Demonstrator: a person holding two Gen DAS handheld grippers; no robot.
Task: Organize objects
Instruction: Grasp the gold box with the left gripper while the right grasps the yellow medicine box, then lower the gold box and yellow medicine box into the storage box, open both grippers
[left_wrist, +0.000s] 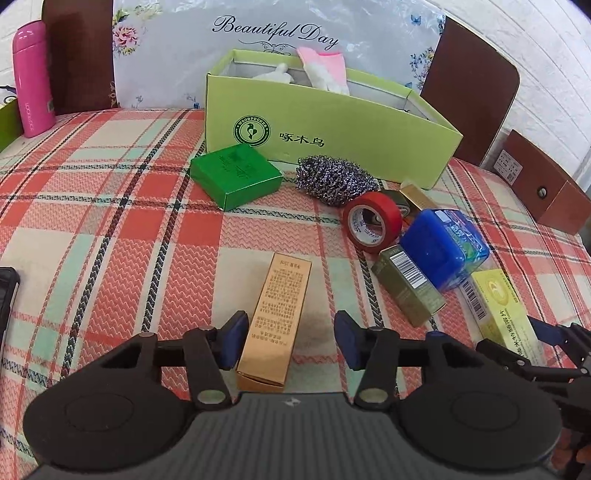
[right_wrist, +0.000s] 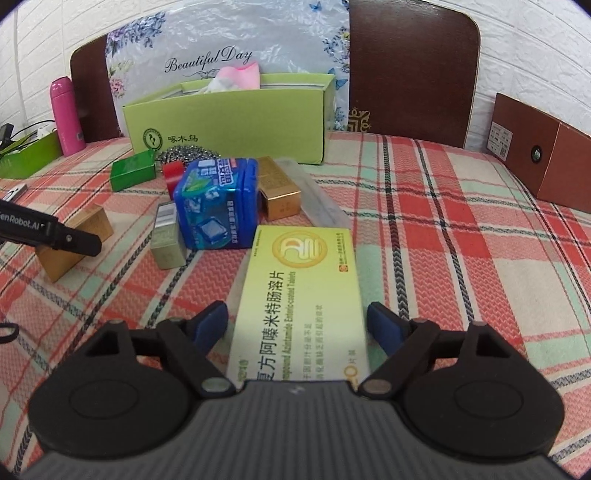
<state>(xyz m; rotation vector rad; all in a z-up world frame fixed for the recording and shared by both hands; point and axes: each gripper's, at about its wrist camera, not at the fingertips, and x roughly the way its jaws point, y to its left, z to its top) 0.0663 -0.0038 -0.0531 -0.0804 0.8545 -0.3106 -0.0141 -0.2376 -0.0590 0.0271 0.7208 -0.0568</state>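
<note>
Plaid tablecloth (left_wrist: 110, 206) underneath it all, and the lime carton (left_wrist: 332, 125) marked "WOODPECKER" stands at the back with pink and white cloth poking out, a "Beautiful Day" bag (left_wrist: 166, 55) behind it. Crowding the carton's front: green box (left_wrist: 236, 175), steel scourer (left_wrist: 334, 179), red tape roll (left_wrist: 373, 221), blue tub (left_wrist: 441, 247). Left gripper (left_wrist: 288, 341) spread, its left pad against the gold box (left_wrist: 275, 321), the right pad clear. Right gripper (right_wrist: 297, 326) spread wide around the yellow tablet box (right_wrist: 301, 291), reading "Enteric-coated Tablets" in the right view only.
</note>
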